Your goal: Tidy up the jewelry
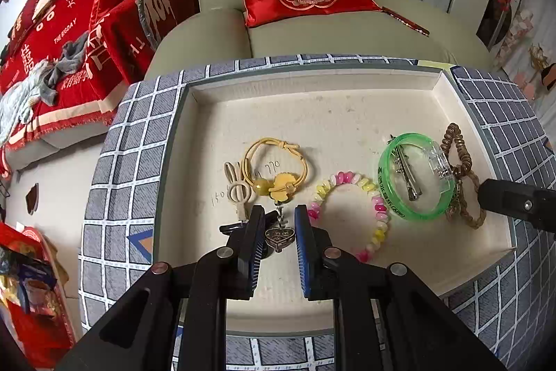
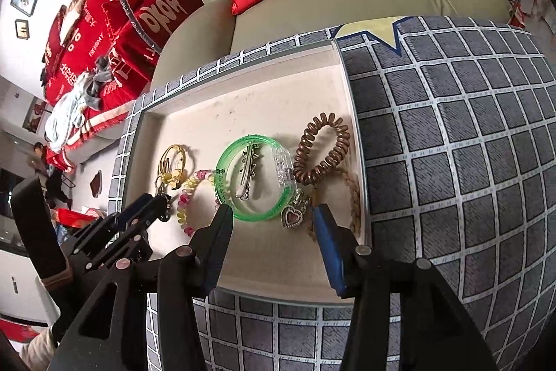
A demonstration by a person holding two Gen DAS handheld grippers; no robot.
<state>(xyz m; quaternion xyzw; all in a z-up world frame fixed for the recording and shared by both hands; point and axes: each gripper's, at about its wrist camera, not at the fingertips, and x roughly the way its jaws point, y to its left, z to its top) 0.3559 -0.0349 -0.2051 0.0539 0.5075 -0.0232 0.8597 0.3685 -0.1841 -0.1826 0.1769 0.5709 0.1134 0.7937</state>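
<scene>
A shallow cream tray [image 1: 347,113] sits on a grey checked fabric tabletop [image 1: 139,141]. In it lie a translucent green bangle [image 1: 415,176] ringing a metal hair clip [image 1: 406,174], a coiled brown hair tie [image 2: 321,148], a pastel bead bracelet [image 1: 347,211] and a yellow cord bracelet [image 1: 274,162]. The left gripper [image 1: 278,228], lower centre, narrowly brackets a metal heart pendant [image 1: 279,237]; whether it pinches, I cannot tell. The right gripper [image 2: 272,218] is spread over another heart charm [image 2: 292,214].

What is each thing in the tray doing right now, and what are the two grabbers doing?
Tray: open, jewelry lying flat inside.
Green bangle: flat, silver hair clip inside its ring.
Brown coil hair tie: lying loose beside the bangle.
Pink and yellow bead bracelet: flat, untouched.
Yellow hair tie: flat.
Left gripper: jaws around a dark heart pendant.
Right gripper: jaws open, empty.
</scene>
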